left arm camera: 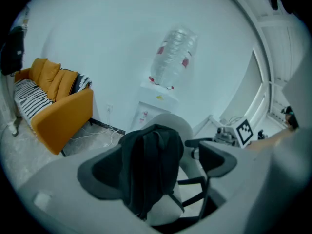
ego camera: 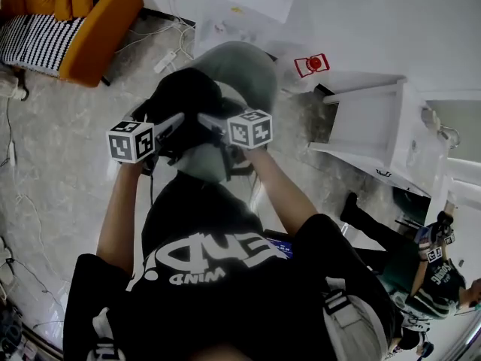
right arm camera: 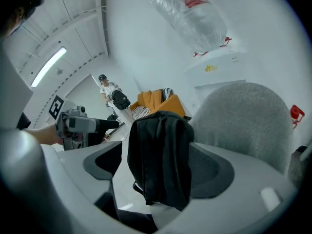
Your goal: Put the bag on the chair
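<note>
A black bag [ego camera: 186, 96] stands upright on the seat of a grey office chair [ego camera: 244, 66], leaning against its backrest. In the head view both grippers hover just above the bag's near side. My left gripper [ego camera: 170, 126] is open, and in the left gripper view the bag [left arm camera: 151, 165] shows between its spread jaws with neither pad on it. My right gripper [ego camera: 212, 122] is open too. The right gripper view looks along its wide jaws at the bag [right arm camera: 161, 160] and the chair's backrest [right arm camera: 243, 116]; the pads stand apart from the fabric.
An orange sofa [ego camera: 83, 21] with a striped cushion stands at the far left. Cables [ego camera: 161, 43] lie on the floor by the wall. A water dispenser [left arm camera: 170, 57] is behind the chair. A white cabinet [ego camera: 376, 126] stands to the right, with another person [ego camera: 436, 269] beyond it.
</note>
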A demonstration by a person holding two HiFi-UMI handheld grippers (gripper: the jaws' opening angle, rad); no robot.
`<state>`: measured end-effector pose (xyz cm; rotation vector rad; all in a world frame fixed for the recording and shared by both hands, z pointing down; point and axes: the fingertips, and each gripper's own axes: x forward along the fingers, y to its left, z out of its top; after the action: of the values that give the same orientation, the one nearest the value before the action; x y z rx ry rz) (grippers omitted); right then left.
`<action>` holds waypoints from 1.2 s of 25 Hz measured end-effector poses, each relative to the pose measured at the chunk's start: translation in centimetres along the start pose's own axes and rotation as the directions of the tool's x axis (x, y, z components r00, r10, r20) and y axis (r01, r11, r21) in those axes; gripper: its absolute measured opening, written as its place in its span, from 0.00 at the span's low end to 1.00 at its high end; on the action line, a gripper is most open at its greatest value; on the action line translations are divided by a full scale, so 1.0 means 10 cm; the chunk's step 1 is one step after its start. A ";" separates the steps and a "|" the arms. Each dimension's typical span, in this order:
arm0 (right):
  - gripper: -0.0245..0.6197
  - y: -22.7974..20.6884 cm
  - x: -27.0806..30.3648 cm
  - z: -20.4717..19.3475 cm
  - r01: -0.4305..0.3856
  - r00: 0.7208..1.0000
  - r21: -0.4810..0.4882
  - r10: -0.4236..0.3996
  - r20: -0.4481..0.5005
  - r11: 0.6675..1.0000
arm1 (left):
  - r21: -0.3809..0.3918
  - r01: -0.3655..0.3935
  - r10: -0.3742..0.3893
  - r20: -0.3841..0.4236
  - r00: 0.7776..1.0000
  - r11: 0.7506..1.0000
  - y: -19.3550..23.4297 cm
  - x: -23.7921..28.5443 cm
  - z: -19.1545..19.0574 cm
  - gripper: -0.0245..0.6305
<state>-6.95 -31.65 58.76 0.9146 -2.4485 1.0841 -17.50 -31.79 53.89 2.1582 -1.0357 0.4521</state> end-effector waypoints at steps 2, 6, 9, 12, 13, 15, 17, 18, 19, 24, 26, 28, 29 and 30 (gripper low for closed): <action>0.70 0.12 -0.16 -0.01 -0.013 1.000 -0.022 0.013 0.011 1.000 | -0.001 0.006 -0.006 0.018 1.000 1.000 -0.13 -0.13 0.00 0.79; 0.70 0.39 -0.49 0.02 -0.037 0.998 -0.065 0.041 0.054 0.997 | 0.016 0.015 -0.016 0.060 0.998 1.000 -0.42 -0.40 0.03 0.79; 0.70 0.60 -0.76 0.04 -0.060 0.993 -0.093 0.069 0.093 0.994 | 0.030 0.022 -0.025 0.095 0.995 0.999 -0.63 -0.58 0.04 0.79; 0.70 0.84 -1.04 0.09 -0.086 0.985 -0.126 0.103 0.136 0.988 | 0.045 0.034 -0.040 0.133 0.990 0.998 -0.84 -0.78 0.05 0.79; 0.70 0.92 -1.13 0.11 -0.093 0.982 -0.137 0.114 0.151 0.986 | 0.054 0.038 -0.046 0.140 0.989 0.998 -0.92 -0.85 0.04 0.79; 0.70 1.06 -1.31 0.15 -0.101 0.976 -0.157 0.129 0.177 0.982 | 0.077 0.045 -0.056 0.148 0.987 0.996 -1.05 -0.95 0.03 0.79; 0.70 1.13 -1.46 0.16 -0.102 0.970 -0.167 0.135 0.200 0.981 | 0.095 0.050 -0.064 0.148 0.987 0.994 -1.16 -1.02 -0.02 0.79; 0.70 1.16 -1.53 0.15 -0.102 0.968 -0.165 0.137 0.212 0.981 | 0.101 0.053 -0.068 0.148 0.987 0.993 -1.21 -1.05 -0.06 0.78; 0.70 1.19 -1.59 0.14 -0.103 0.965 -0.162 0.139 0.224 0.981 | 0.107 0.059 -0.074 0.148 0.986 0.992 -1.26 -1.09 -0.09 0.78; 0.55 1.32 -1.82 0.00 -0.099 0.955 -0.166 0.140 0.260 0.981 | 0.140 0.101 -0.130 0.220 0.967 0.985 -1.49 -1.31 -0.19 0.71; 0.47 1.34 -1.87 -0.05 -0.087 0.954 -0.175 0.132 0.267 0.981 | 0.145 0.095 -0.129 0.247 0.960 0.985 -1.51 -1.36 -0.20 0.63; 0.37 1.35 -1.90 -0.07 -0.061 0.953 -0.196 0.116 0.281 0.979 | 0.164 0.084 -0.127 0.272 0.954 0.983 -1.53 -1.39 -0.19 0.49; 0.31 1.36 -1.92 -0.07 -0.044 0.952 -0.206 0.104 0.289 0.978 | 0.177 0.079 -0.127 0.283 0.951 0.981 -1.54 -1.40 -0.19 0.40; 0.26 1.36 -1.94 -0.07 -0.025 0.950 -0.214 0.090 0.298 0.977 | 0.186 0.071 -0.124 0.292 0.948 0.980 -1.55 -1.42 -0.19 0.32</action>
<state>-1.47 -15.94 41.94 1.0122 -2.7910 0.7275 -14.18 -15.87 40.46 2.4790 -1.0776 0.1706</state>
